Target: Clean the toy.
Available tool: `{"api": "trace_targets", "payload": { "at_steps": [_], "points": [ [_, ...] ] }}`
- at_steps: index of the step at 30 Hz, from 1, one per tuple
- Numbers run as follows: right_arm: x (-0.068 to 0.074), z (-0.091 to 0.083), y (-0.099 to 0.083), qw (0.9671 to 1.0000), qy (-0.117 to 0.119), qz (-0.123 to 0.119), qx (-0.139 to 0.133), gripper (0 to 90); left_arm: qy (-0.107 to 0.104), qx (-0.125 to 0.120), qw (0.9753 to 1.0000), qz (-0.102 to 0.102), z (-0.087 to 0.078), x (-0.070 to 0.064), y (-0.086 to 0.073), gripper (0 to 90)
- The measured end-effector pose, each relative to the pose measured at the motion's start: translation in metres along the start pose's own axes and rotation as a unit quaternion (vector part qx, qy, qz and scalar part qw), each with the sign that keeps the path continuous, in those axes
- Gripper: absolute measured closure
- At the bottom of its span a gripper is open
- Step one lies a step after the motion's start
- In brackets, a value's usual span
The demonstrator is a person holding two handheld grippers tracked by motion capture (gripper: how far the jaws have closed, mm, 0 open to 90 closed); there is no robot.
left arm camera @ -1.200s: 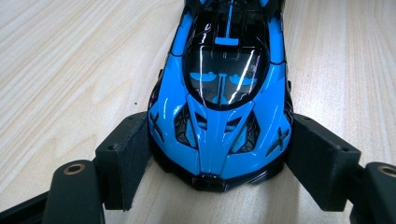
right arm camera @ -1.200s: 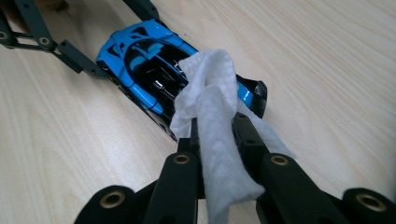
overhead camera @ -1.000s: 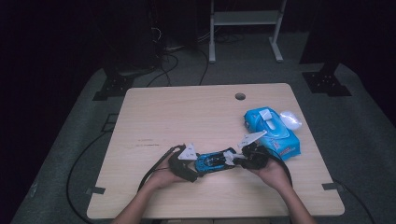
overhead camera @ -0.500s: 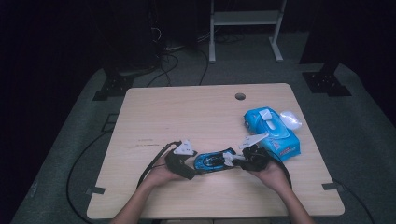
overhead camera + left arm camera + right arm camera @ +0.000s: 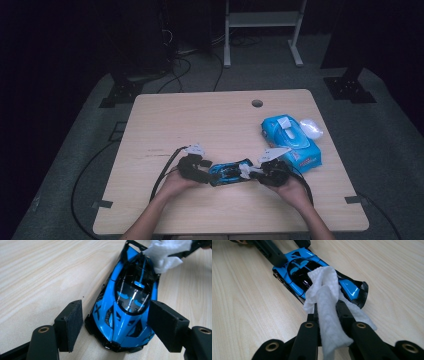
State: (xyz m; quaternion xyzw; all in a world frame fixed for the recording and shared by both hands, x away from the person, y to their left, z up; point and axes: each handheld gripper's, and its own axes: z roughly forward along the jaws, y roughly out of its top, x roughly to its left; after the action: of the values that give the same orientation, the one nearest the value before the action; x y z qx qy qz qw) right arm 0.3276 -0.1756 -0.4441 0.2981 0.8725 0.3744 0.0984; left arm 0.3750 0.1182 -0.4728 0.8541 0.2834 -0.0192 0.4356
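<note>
A white wipe (image 5: 324, 302) is pinched between the closed jaws of the right gripper (image 5: 329, 312) and laid on the roof of the blue toy car (image 5: 127, 302). The left gripper (image 5: 115, 322) jaws are spread open astride the car's nose, contact uncertain. The car's long axis is aligned jaw to jaw, near the counter (image 5: 200, 120) front edge. A wipe packet (image 5: 290, 140) is noted near the right edge; the room is dark.

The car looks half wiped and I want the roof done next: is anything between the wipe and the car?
Nothing visible. The wipe, pinched in the right gripper, already lies on the car, over its rear. The left gripper straddles the nose, its jaws beside the car, not over the roof.
</note>
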Motion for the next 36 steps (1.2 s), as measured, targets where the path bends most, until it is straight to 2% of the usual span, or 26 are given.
{"api": "trace_targets", "payload": {
  "at_steps": [3,6,15,25,28,33,36],
  "points": [
    [0.001,-0.001,-0.002,1.0,0.002,-0.002,-0.003,81.1,-0.007,-0.002,0.9999,-0.009,0.0,0.002,-0.001,29.5],
    [0.002,-0.001,-0.003,1.0,0.001,-0.003,-0.004,81.1,-0.001,0.0,1.0,-0.005,0.0,0.002,-0.001,30.5],
    [0.006,-0.003,-0.006,1.0,0.001,-0.006,-0.006,81.3,-0.007,-0.005,1.0,-0.003,-0.001,0.002,-0.003,30.7],
    [0.009,-0.007,-0.014,0.9998,0.018,0.004,-0.01,81.6,-0.029,0.001,0.9996,-0.005,-0.001,0.0,-0.003,31.8],
    [0.009,-0.008,-0.015,0.9998,0.02,0.004,-0.009,81.6,-0.034,0.003,0.9994,0.005,-0.001,-0.002,-0.003,33.8],
    [0.009,-0.008,-0.016,0.9997,0.021,0.007,-0.011,81.6,-0.042,0.0,0.999,0.012,-0.002,-0.002,-0.003,40.0],
    [0.01,-0.008,-0.017,0.9997,0.021,0.008,-0.011,81.6,-0.046,0.001,0.9988,0.015,-0.002,-0.002,-0.003,40.7]
  ]
}}
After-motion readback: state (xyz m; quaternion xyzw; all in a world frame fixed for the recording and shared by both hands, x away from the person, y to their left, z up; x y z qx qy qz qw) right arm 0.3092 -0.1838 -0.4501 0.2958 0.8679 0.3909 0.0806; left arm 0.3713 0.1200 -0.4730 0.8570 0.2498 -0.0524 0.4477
